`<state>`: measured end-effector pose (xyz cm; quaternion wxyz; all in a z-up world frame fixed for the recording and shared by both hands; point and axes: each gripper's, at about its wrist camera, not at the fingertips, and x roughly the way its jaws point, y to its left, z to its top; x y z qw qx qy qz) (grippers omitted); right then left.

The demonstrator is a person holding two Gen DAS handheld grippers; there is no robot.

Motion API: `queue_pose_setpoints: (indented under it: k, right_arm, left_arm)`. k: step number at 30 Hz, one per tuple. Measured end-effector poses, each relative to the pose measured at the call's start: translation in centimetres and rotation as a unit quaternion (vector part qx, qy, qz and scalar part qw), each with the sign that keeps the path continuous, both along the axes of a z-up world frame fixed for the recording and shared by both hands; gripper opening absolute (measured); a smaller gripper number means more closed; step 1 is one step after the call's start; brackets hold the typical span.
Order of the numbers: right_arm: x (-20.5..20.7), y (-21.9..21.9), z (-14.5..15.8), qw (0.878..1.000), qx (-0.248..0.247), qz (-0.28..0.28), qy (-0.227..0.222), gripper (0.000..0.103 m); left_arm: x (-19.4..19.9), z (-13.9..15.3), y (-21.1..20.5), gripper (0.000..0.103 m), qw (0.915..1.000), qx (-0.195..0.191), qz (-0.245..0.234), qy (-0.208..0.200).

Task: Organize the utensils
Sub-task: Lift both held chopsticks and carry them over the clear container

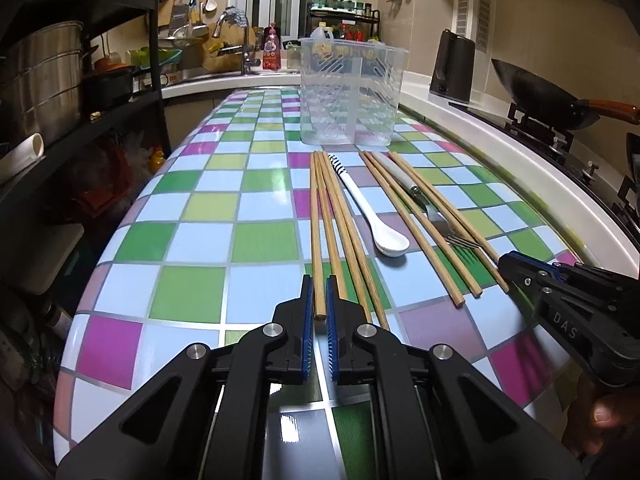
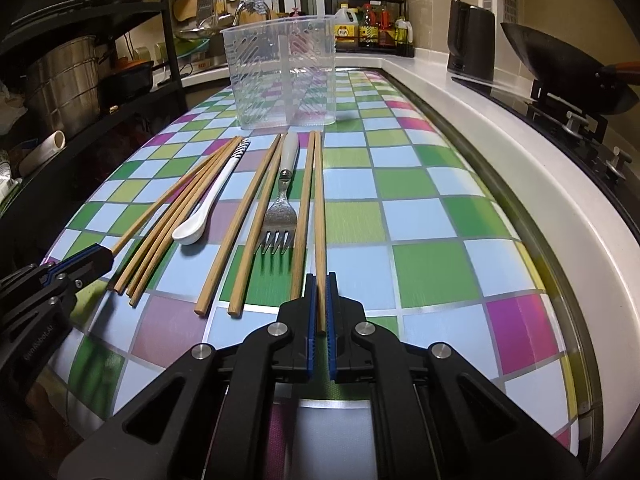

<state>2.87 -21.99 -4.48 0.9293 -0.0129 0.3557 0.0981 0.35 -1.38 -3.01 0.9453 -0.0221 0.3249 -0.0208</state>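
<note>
Several wooden chopsticks, a white spoon (image 1: 372,208) (image 2: 212,196) with a striped handle and a fork (image 1: 428,204) (image 2: 282,208) lie side by side on the chequered table (image 1: 192,248). A clear plastic utensil holder (image 1: 352,96) (image 2: 284,72) with a divider stands upright behind them. My left gripper (image 1: 319,280) is shut on the near end of the leftmost chopstick (image 1: 316,220). My right gripper (image 2: 320,278) is shut on the near end of the rightmost chopstick (image 2: 319,200). Each gripper also shows at the edge of the other's view.
A wok (image 1: 540,88) (image 2: 560,68) sits on the stove right of the white counter edge, with a black kettle (image 1: 454,68) behind it. A black shelf holding a steel pot (image 1: 44,76) stands on the left. Sink and bottles fill the back.
</note>
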Motion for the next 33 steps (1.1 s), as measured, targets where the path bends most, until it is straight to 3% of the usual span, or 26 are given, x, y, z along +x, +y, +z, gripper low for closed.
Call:
queue_pose_setpoints:
  k: [3, 9, 22, 33]
  right_arm:
    - [-0.3, -0.2, 0.4, 1.0, -0.002, -0.009, -0.015, 0.004]
    - [-2.2, 0.4, 3.7, 0.995, -0.008, 0.011, -0.099, 0.004]
    - [-2.8, 1.4, 10.6, 0.981, -0.017, 0.022, -0.193, 0.004]
    - [0.2, 2.1, 16.4, 0.974, 0.001, -0.002, -0.225, 0.004]
  left_arm:
    - [-0.4, 0.3, 0.4, 0.006, 0.9999, -0.003, 0.001, -0.011]
    - [-1.7, 2.3, 1.2, 0.006, 0.9977, 0.005, -0.006, -0.067]
    - [-1.7, 6.6, 2.3, 0.006, 0.9885, 0.005, -0.005, -0.151]
    - [0.9, 11.1, 4.0, 0.006, 0.9811, -0.008, 0.001, -0.193]
